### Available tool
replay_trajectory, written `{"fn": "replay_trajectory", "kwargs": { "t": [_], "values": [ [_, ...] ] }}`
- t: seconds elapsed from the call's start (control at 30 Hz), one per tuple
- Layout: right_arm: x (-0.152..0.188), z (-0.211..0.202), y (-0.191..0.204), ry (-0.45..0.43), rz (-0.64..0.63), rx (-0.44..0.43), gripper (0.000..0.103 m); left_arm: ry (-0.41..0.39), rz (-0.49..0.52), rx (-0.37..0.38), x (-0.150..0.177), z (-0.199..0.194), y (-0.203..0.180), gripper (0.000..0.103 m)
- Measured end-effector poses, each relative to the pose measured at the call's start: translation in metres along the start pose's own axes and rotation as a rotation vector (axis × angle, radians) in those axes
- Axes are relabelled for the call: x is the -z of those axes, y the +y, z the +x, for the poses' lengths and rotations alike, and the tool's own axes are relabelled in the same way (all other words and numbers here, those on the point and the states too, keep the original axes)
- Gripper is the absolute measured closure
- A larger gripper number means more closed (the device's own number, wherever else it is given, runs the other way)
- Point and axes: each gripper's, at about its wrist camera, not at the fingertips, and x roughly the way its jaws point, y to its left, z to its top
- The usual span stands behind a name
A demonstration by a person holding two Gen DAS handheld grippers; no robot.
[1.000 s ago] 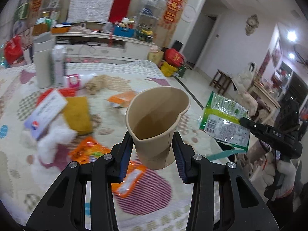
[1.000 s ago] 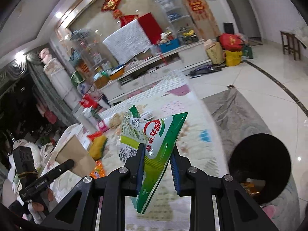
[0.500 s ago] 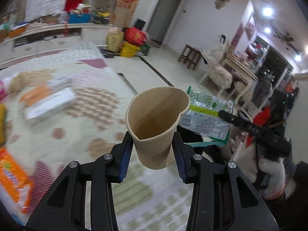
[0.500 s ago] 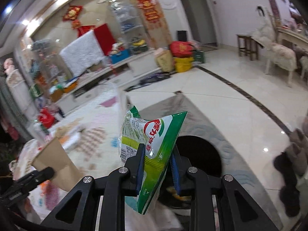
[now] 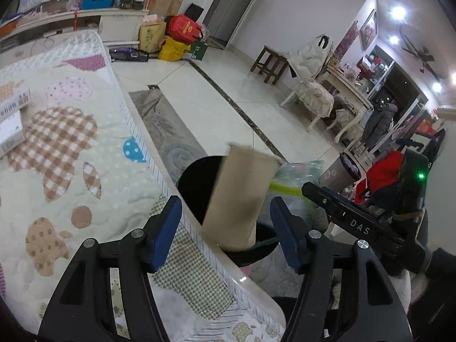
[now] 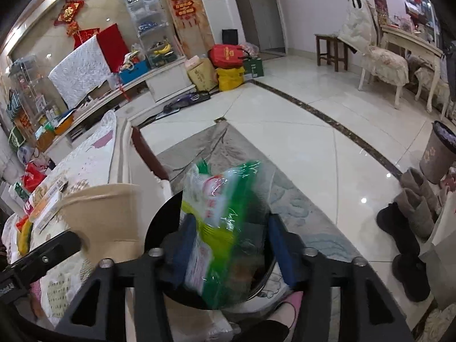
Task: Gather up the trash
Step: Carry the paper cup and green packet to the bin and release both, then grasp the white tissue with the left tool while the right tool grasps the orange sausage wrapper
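Low in the left wrist view, the left gripper (image 5: 225, 228) has just been opening: its blue pads (image 5: 165, 232) stand apart, and the tan paper cup (image 5: 240, 199) sits loose in the gap between them, clear of both pads and blurred, over the black round trash bin (image 5: 193, 182) at frame centre. The bin stands on a grey patterned rug (image 5: 171, 131) just beside the edge of the quilted table cover (image 5: 71, 156) that fills the left half of the frame. At right centre the other gripper's black body reaches in, with the green snack packet showing just behind the cup. In the right wrist view, the right gripper (image 6: 230, 245) has likewise just been opening; its jaws are spread at the lower centre, and the green and white snack packet (image 6: 225, 225) hangs blurred between them, not pinched by either pad, over the open mouth of the same bin (image 6: 159, 228). The cup (image 6: 105, 216) appears at lower left of this view, beside the bin's rim. A white box (image 5: 11, 122) lies on the cover at the left edge of the left wrist view. Dark boots (image 6: 404, 245) and a grey basket (image 6: 436, 156) stand on the tiled floor at the right of the right wrist view.
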Motion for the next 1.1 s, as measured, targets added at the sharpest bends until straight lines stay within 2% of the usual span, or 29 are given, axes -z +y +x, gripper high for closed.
{"fn": "replay_trajectory", "kwargs": {
  "t": [0.27,0.57,0.67,0.73,1.1],
  "values": [
    [0.007,0.008,0.001,0.045,0.019,-0.027,0.052,-0.015,0.013,-0.032,0.006,-0.015,0.009,0.04],
    [0.015,0.001,0.023,0.056,-0.017,-0.051,0.052,-0.059,0.03,-0.13,0.016,-0.041,0.021,0.04],
    [0.015,-0.005,0.036,0.052,-0.036,-0.068,0.05,-0.08,0.04,-0.172,0.02,-0.053,0.026,0.039],
    [0.015,-0.009,0.045,0.045,-0.051,-0.076,0.045,-0.094,0.042,-0.187,0.023,-0.06,0.028,0.039],
    [0.023,-0.021,0.116,0.043,-0.146,-0.187,0.04,-0.14,0.027,-0.3,0.035,-0.1,0.056,0.039]
  ]
}}
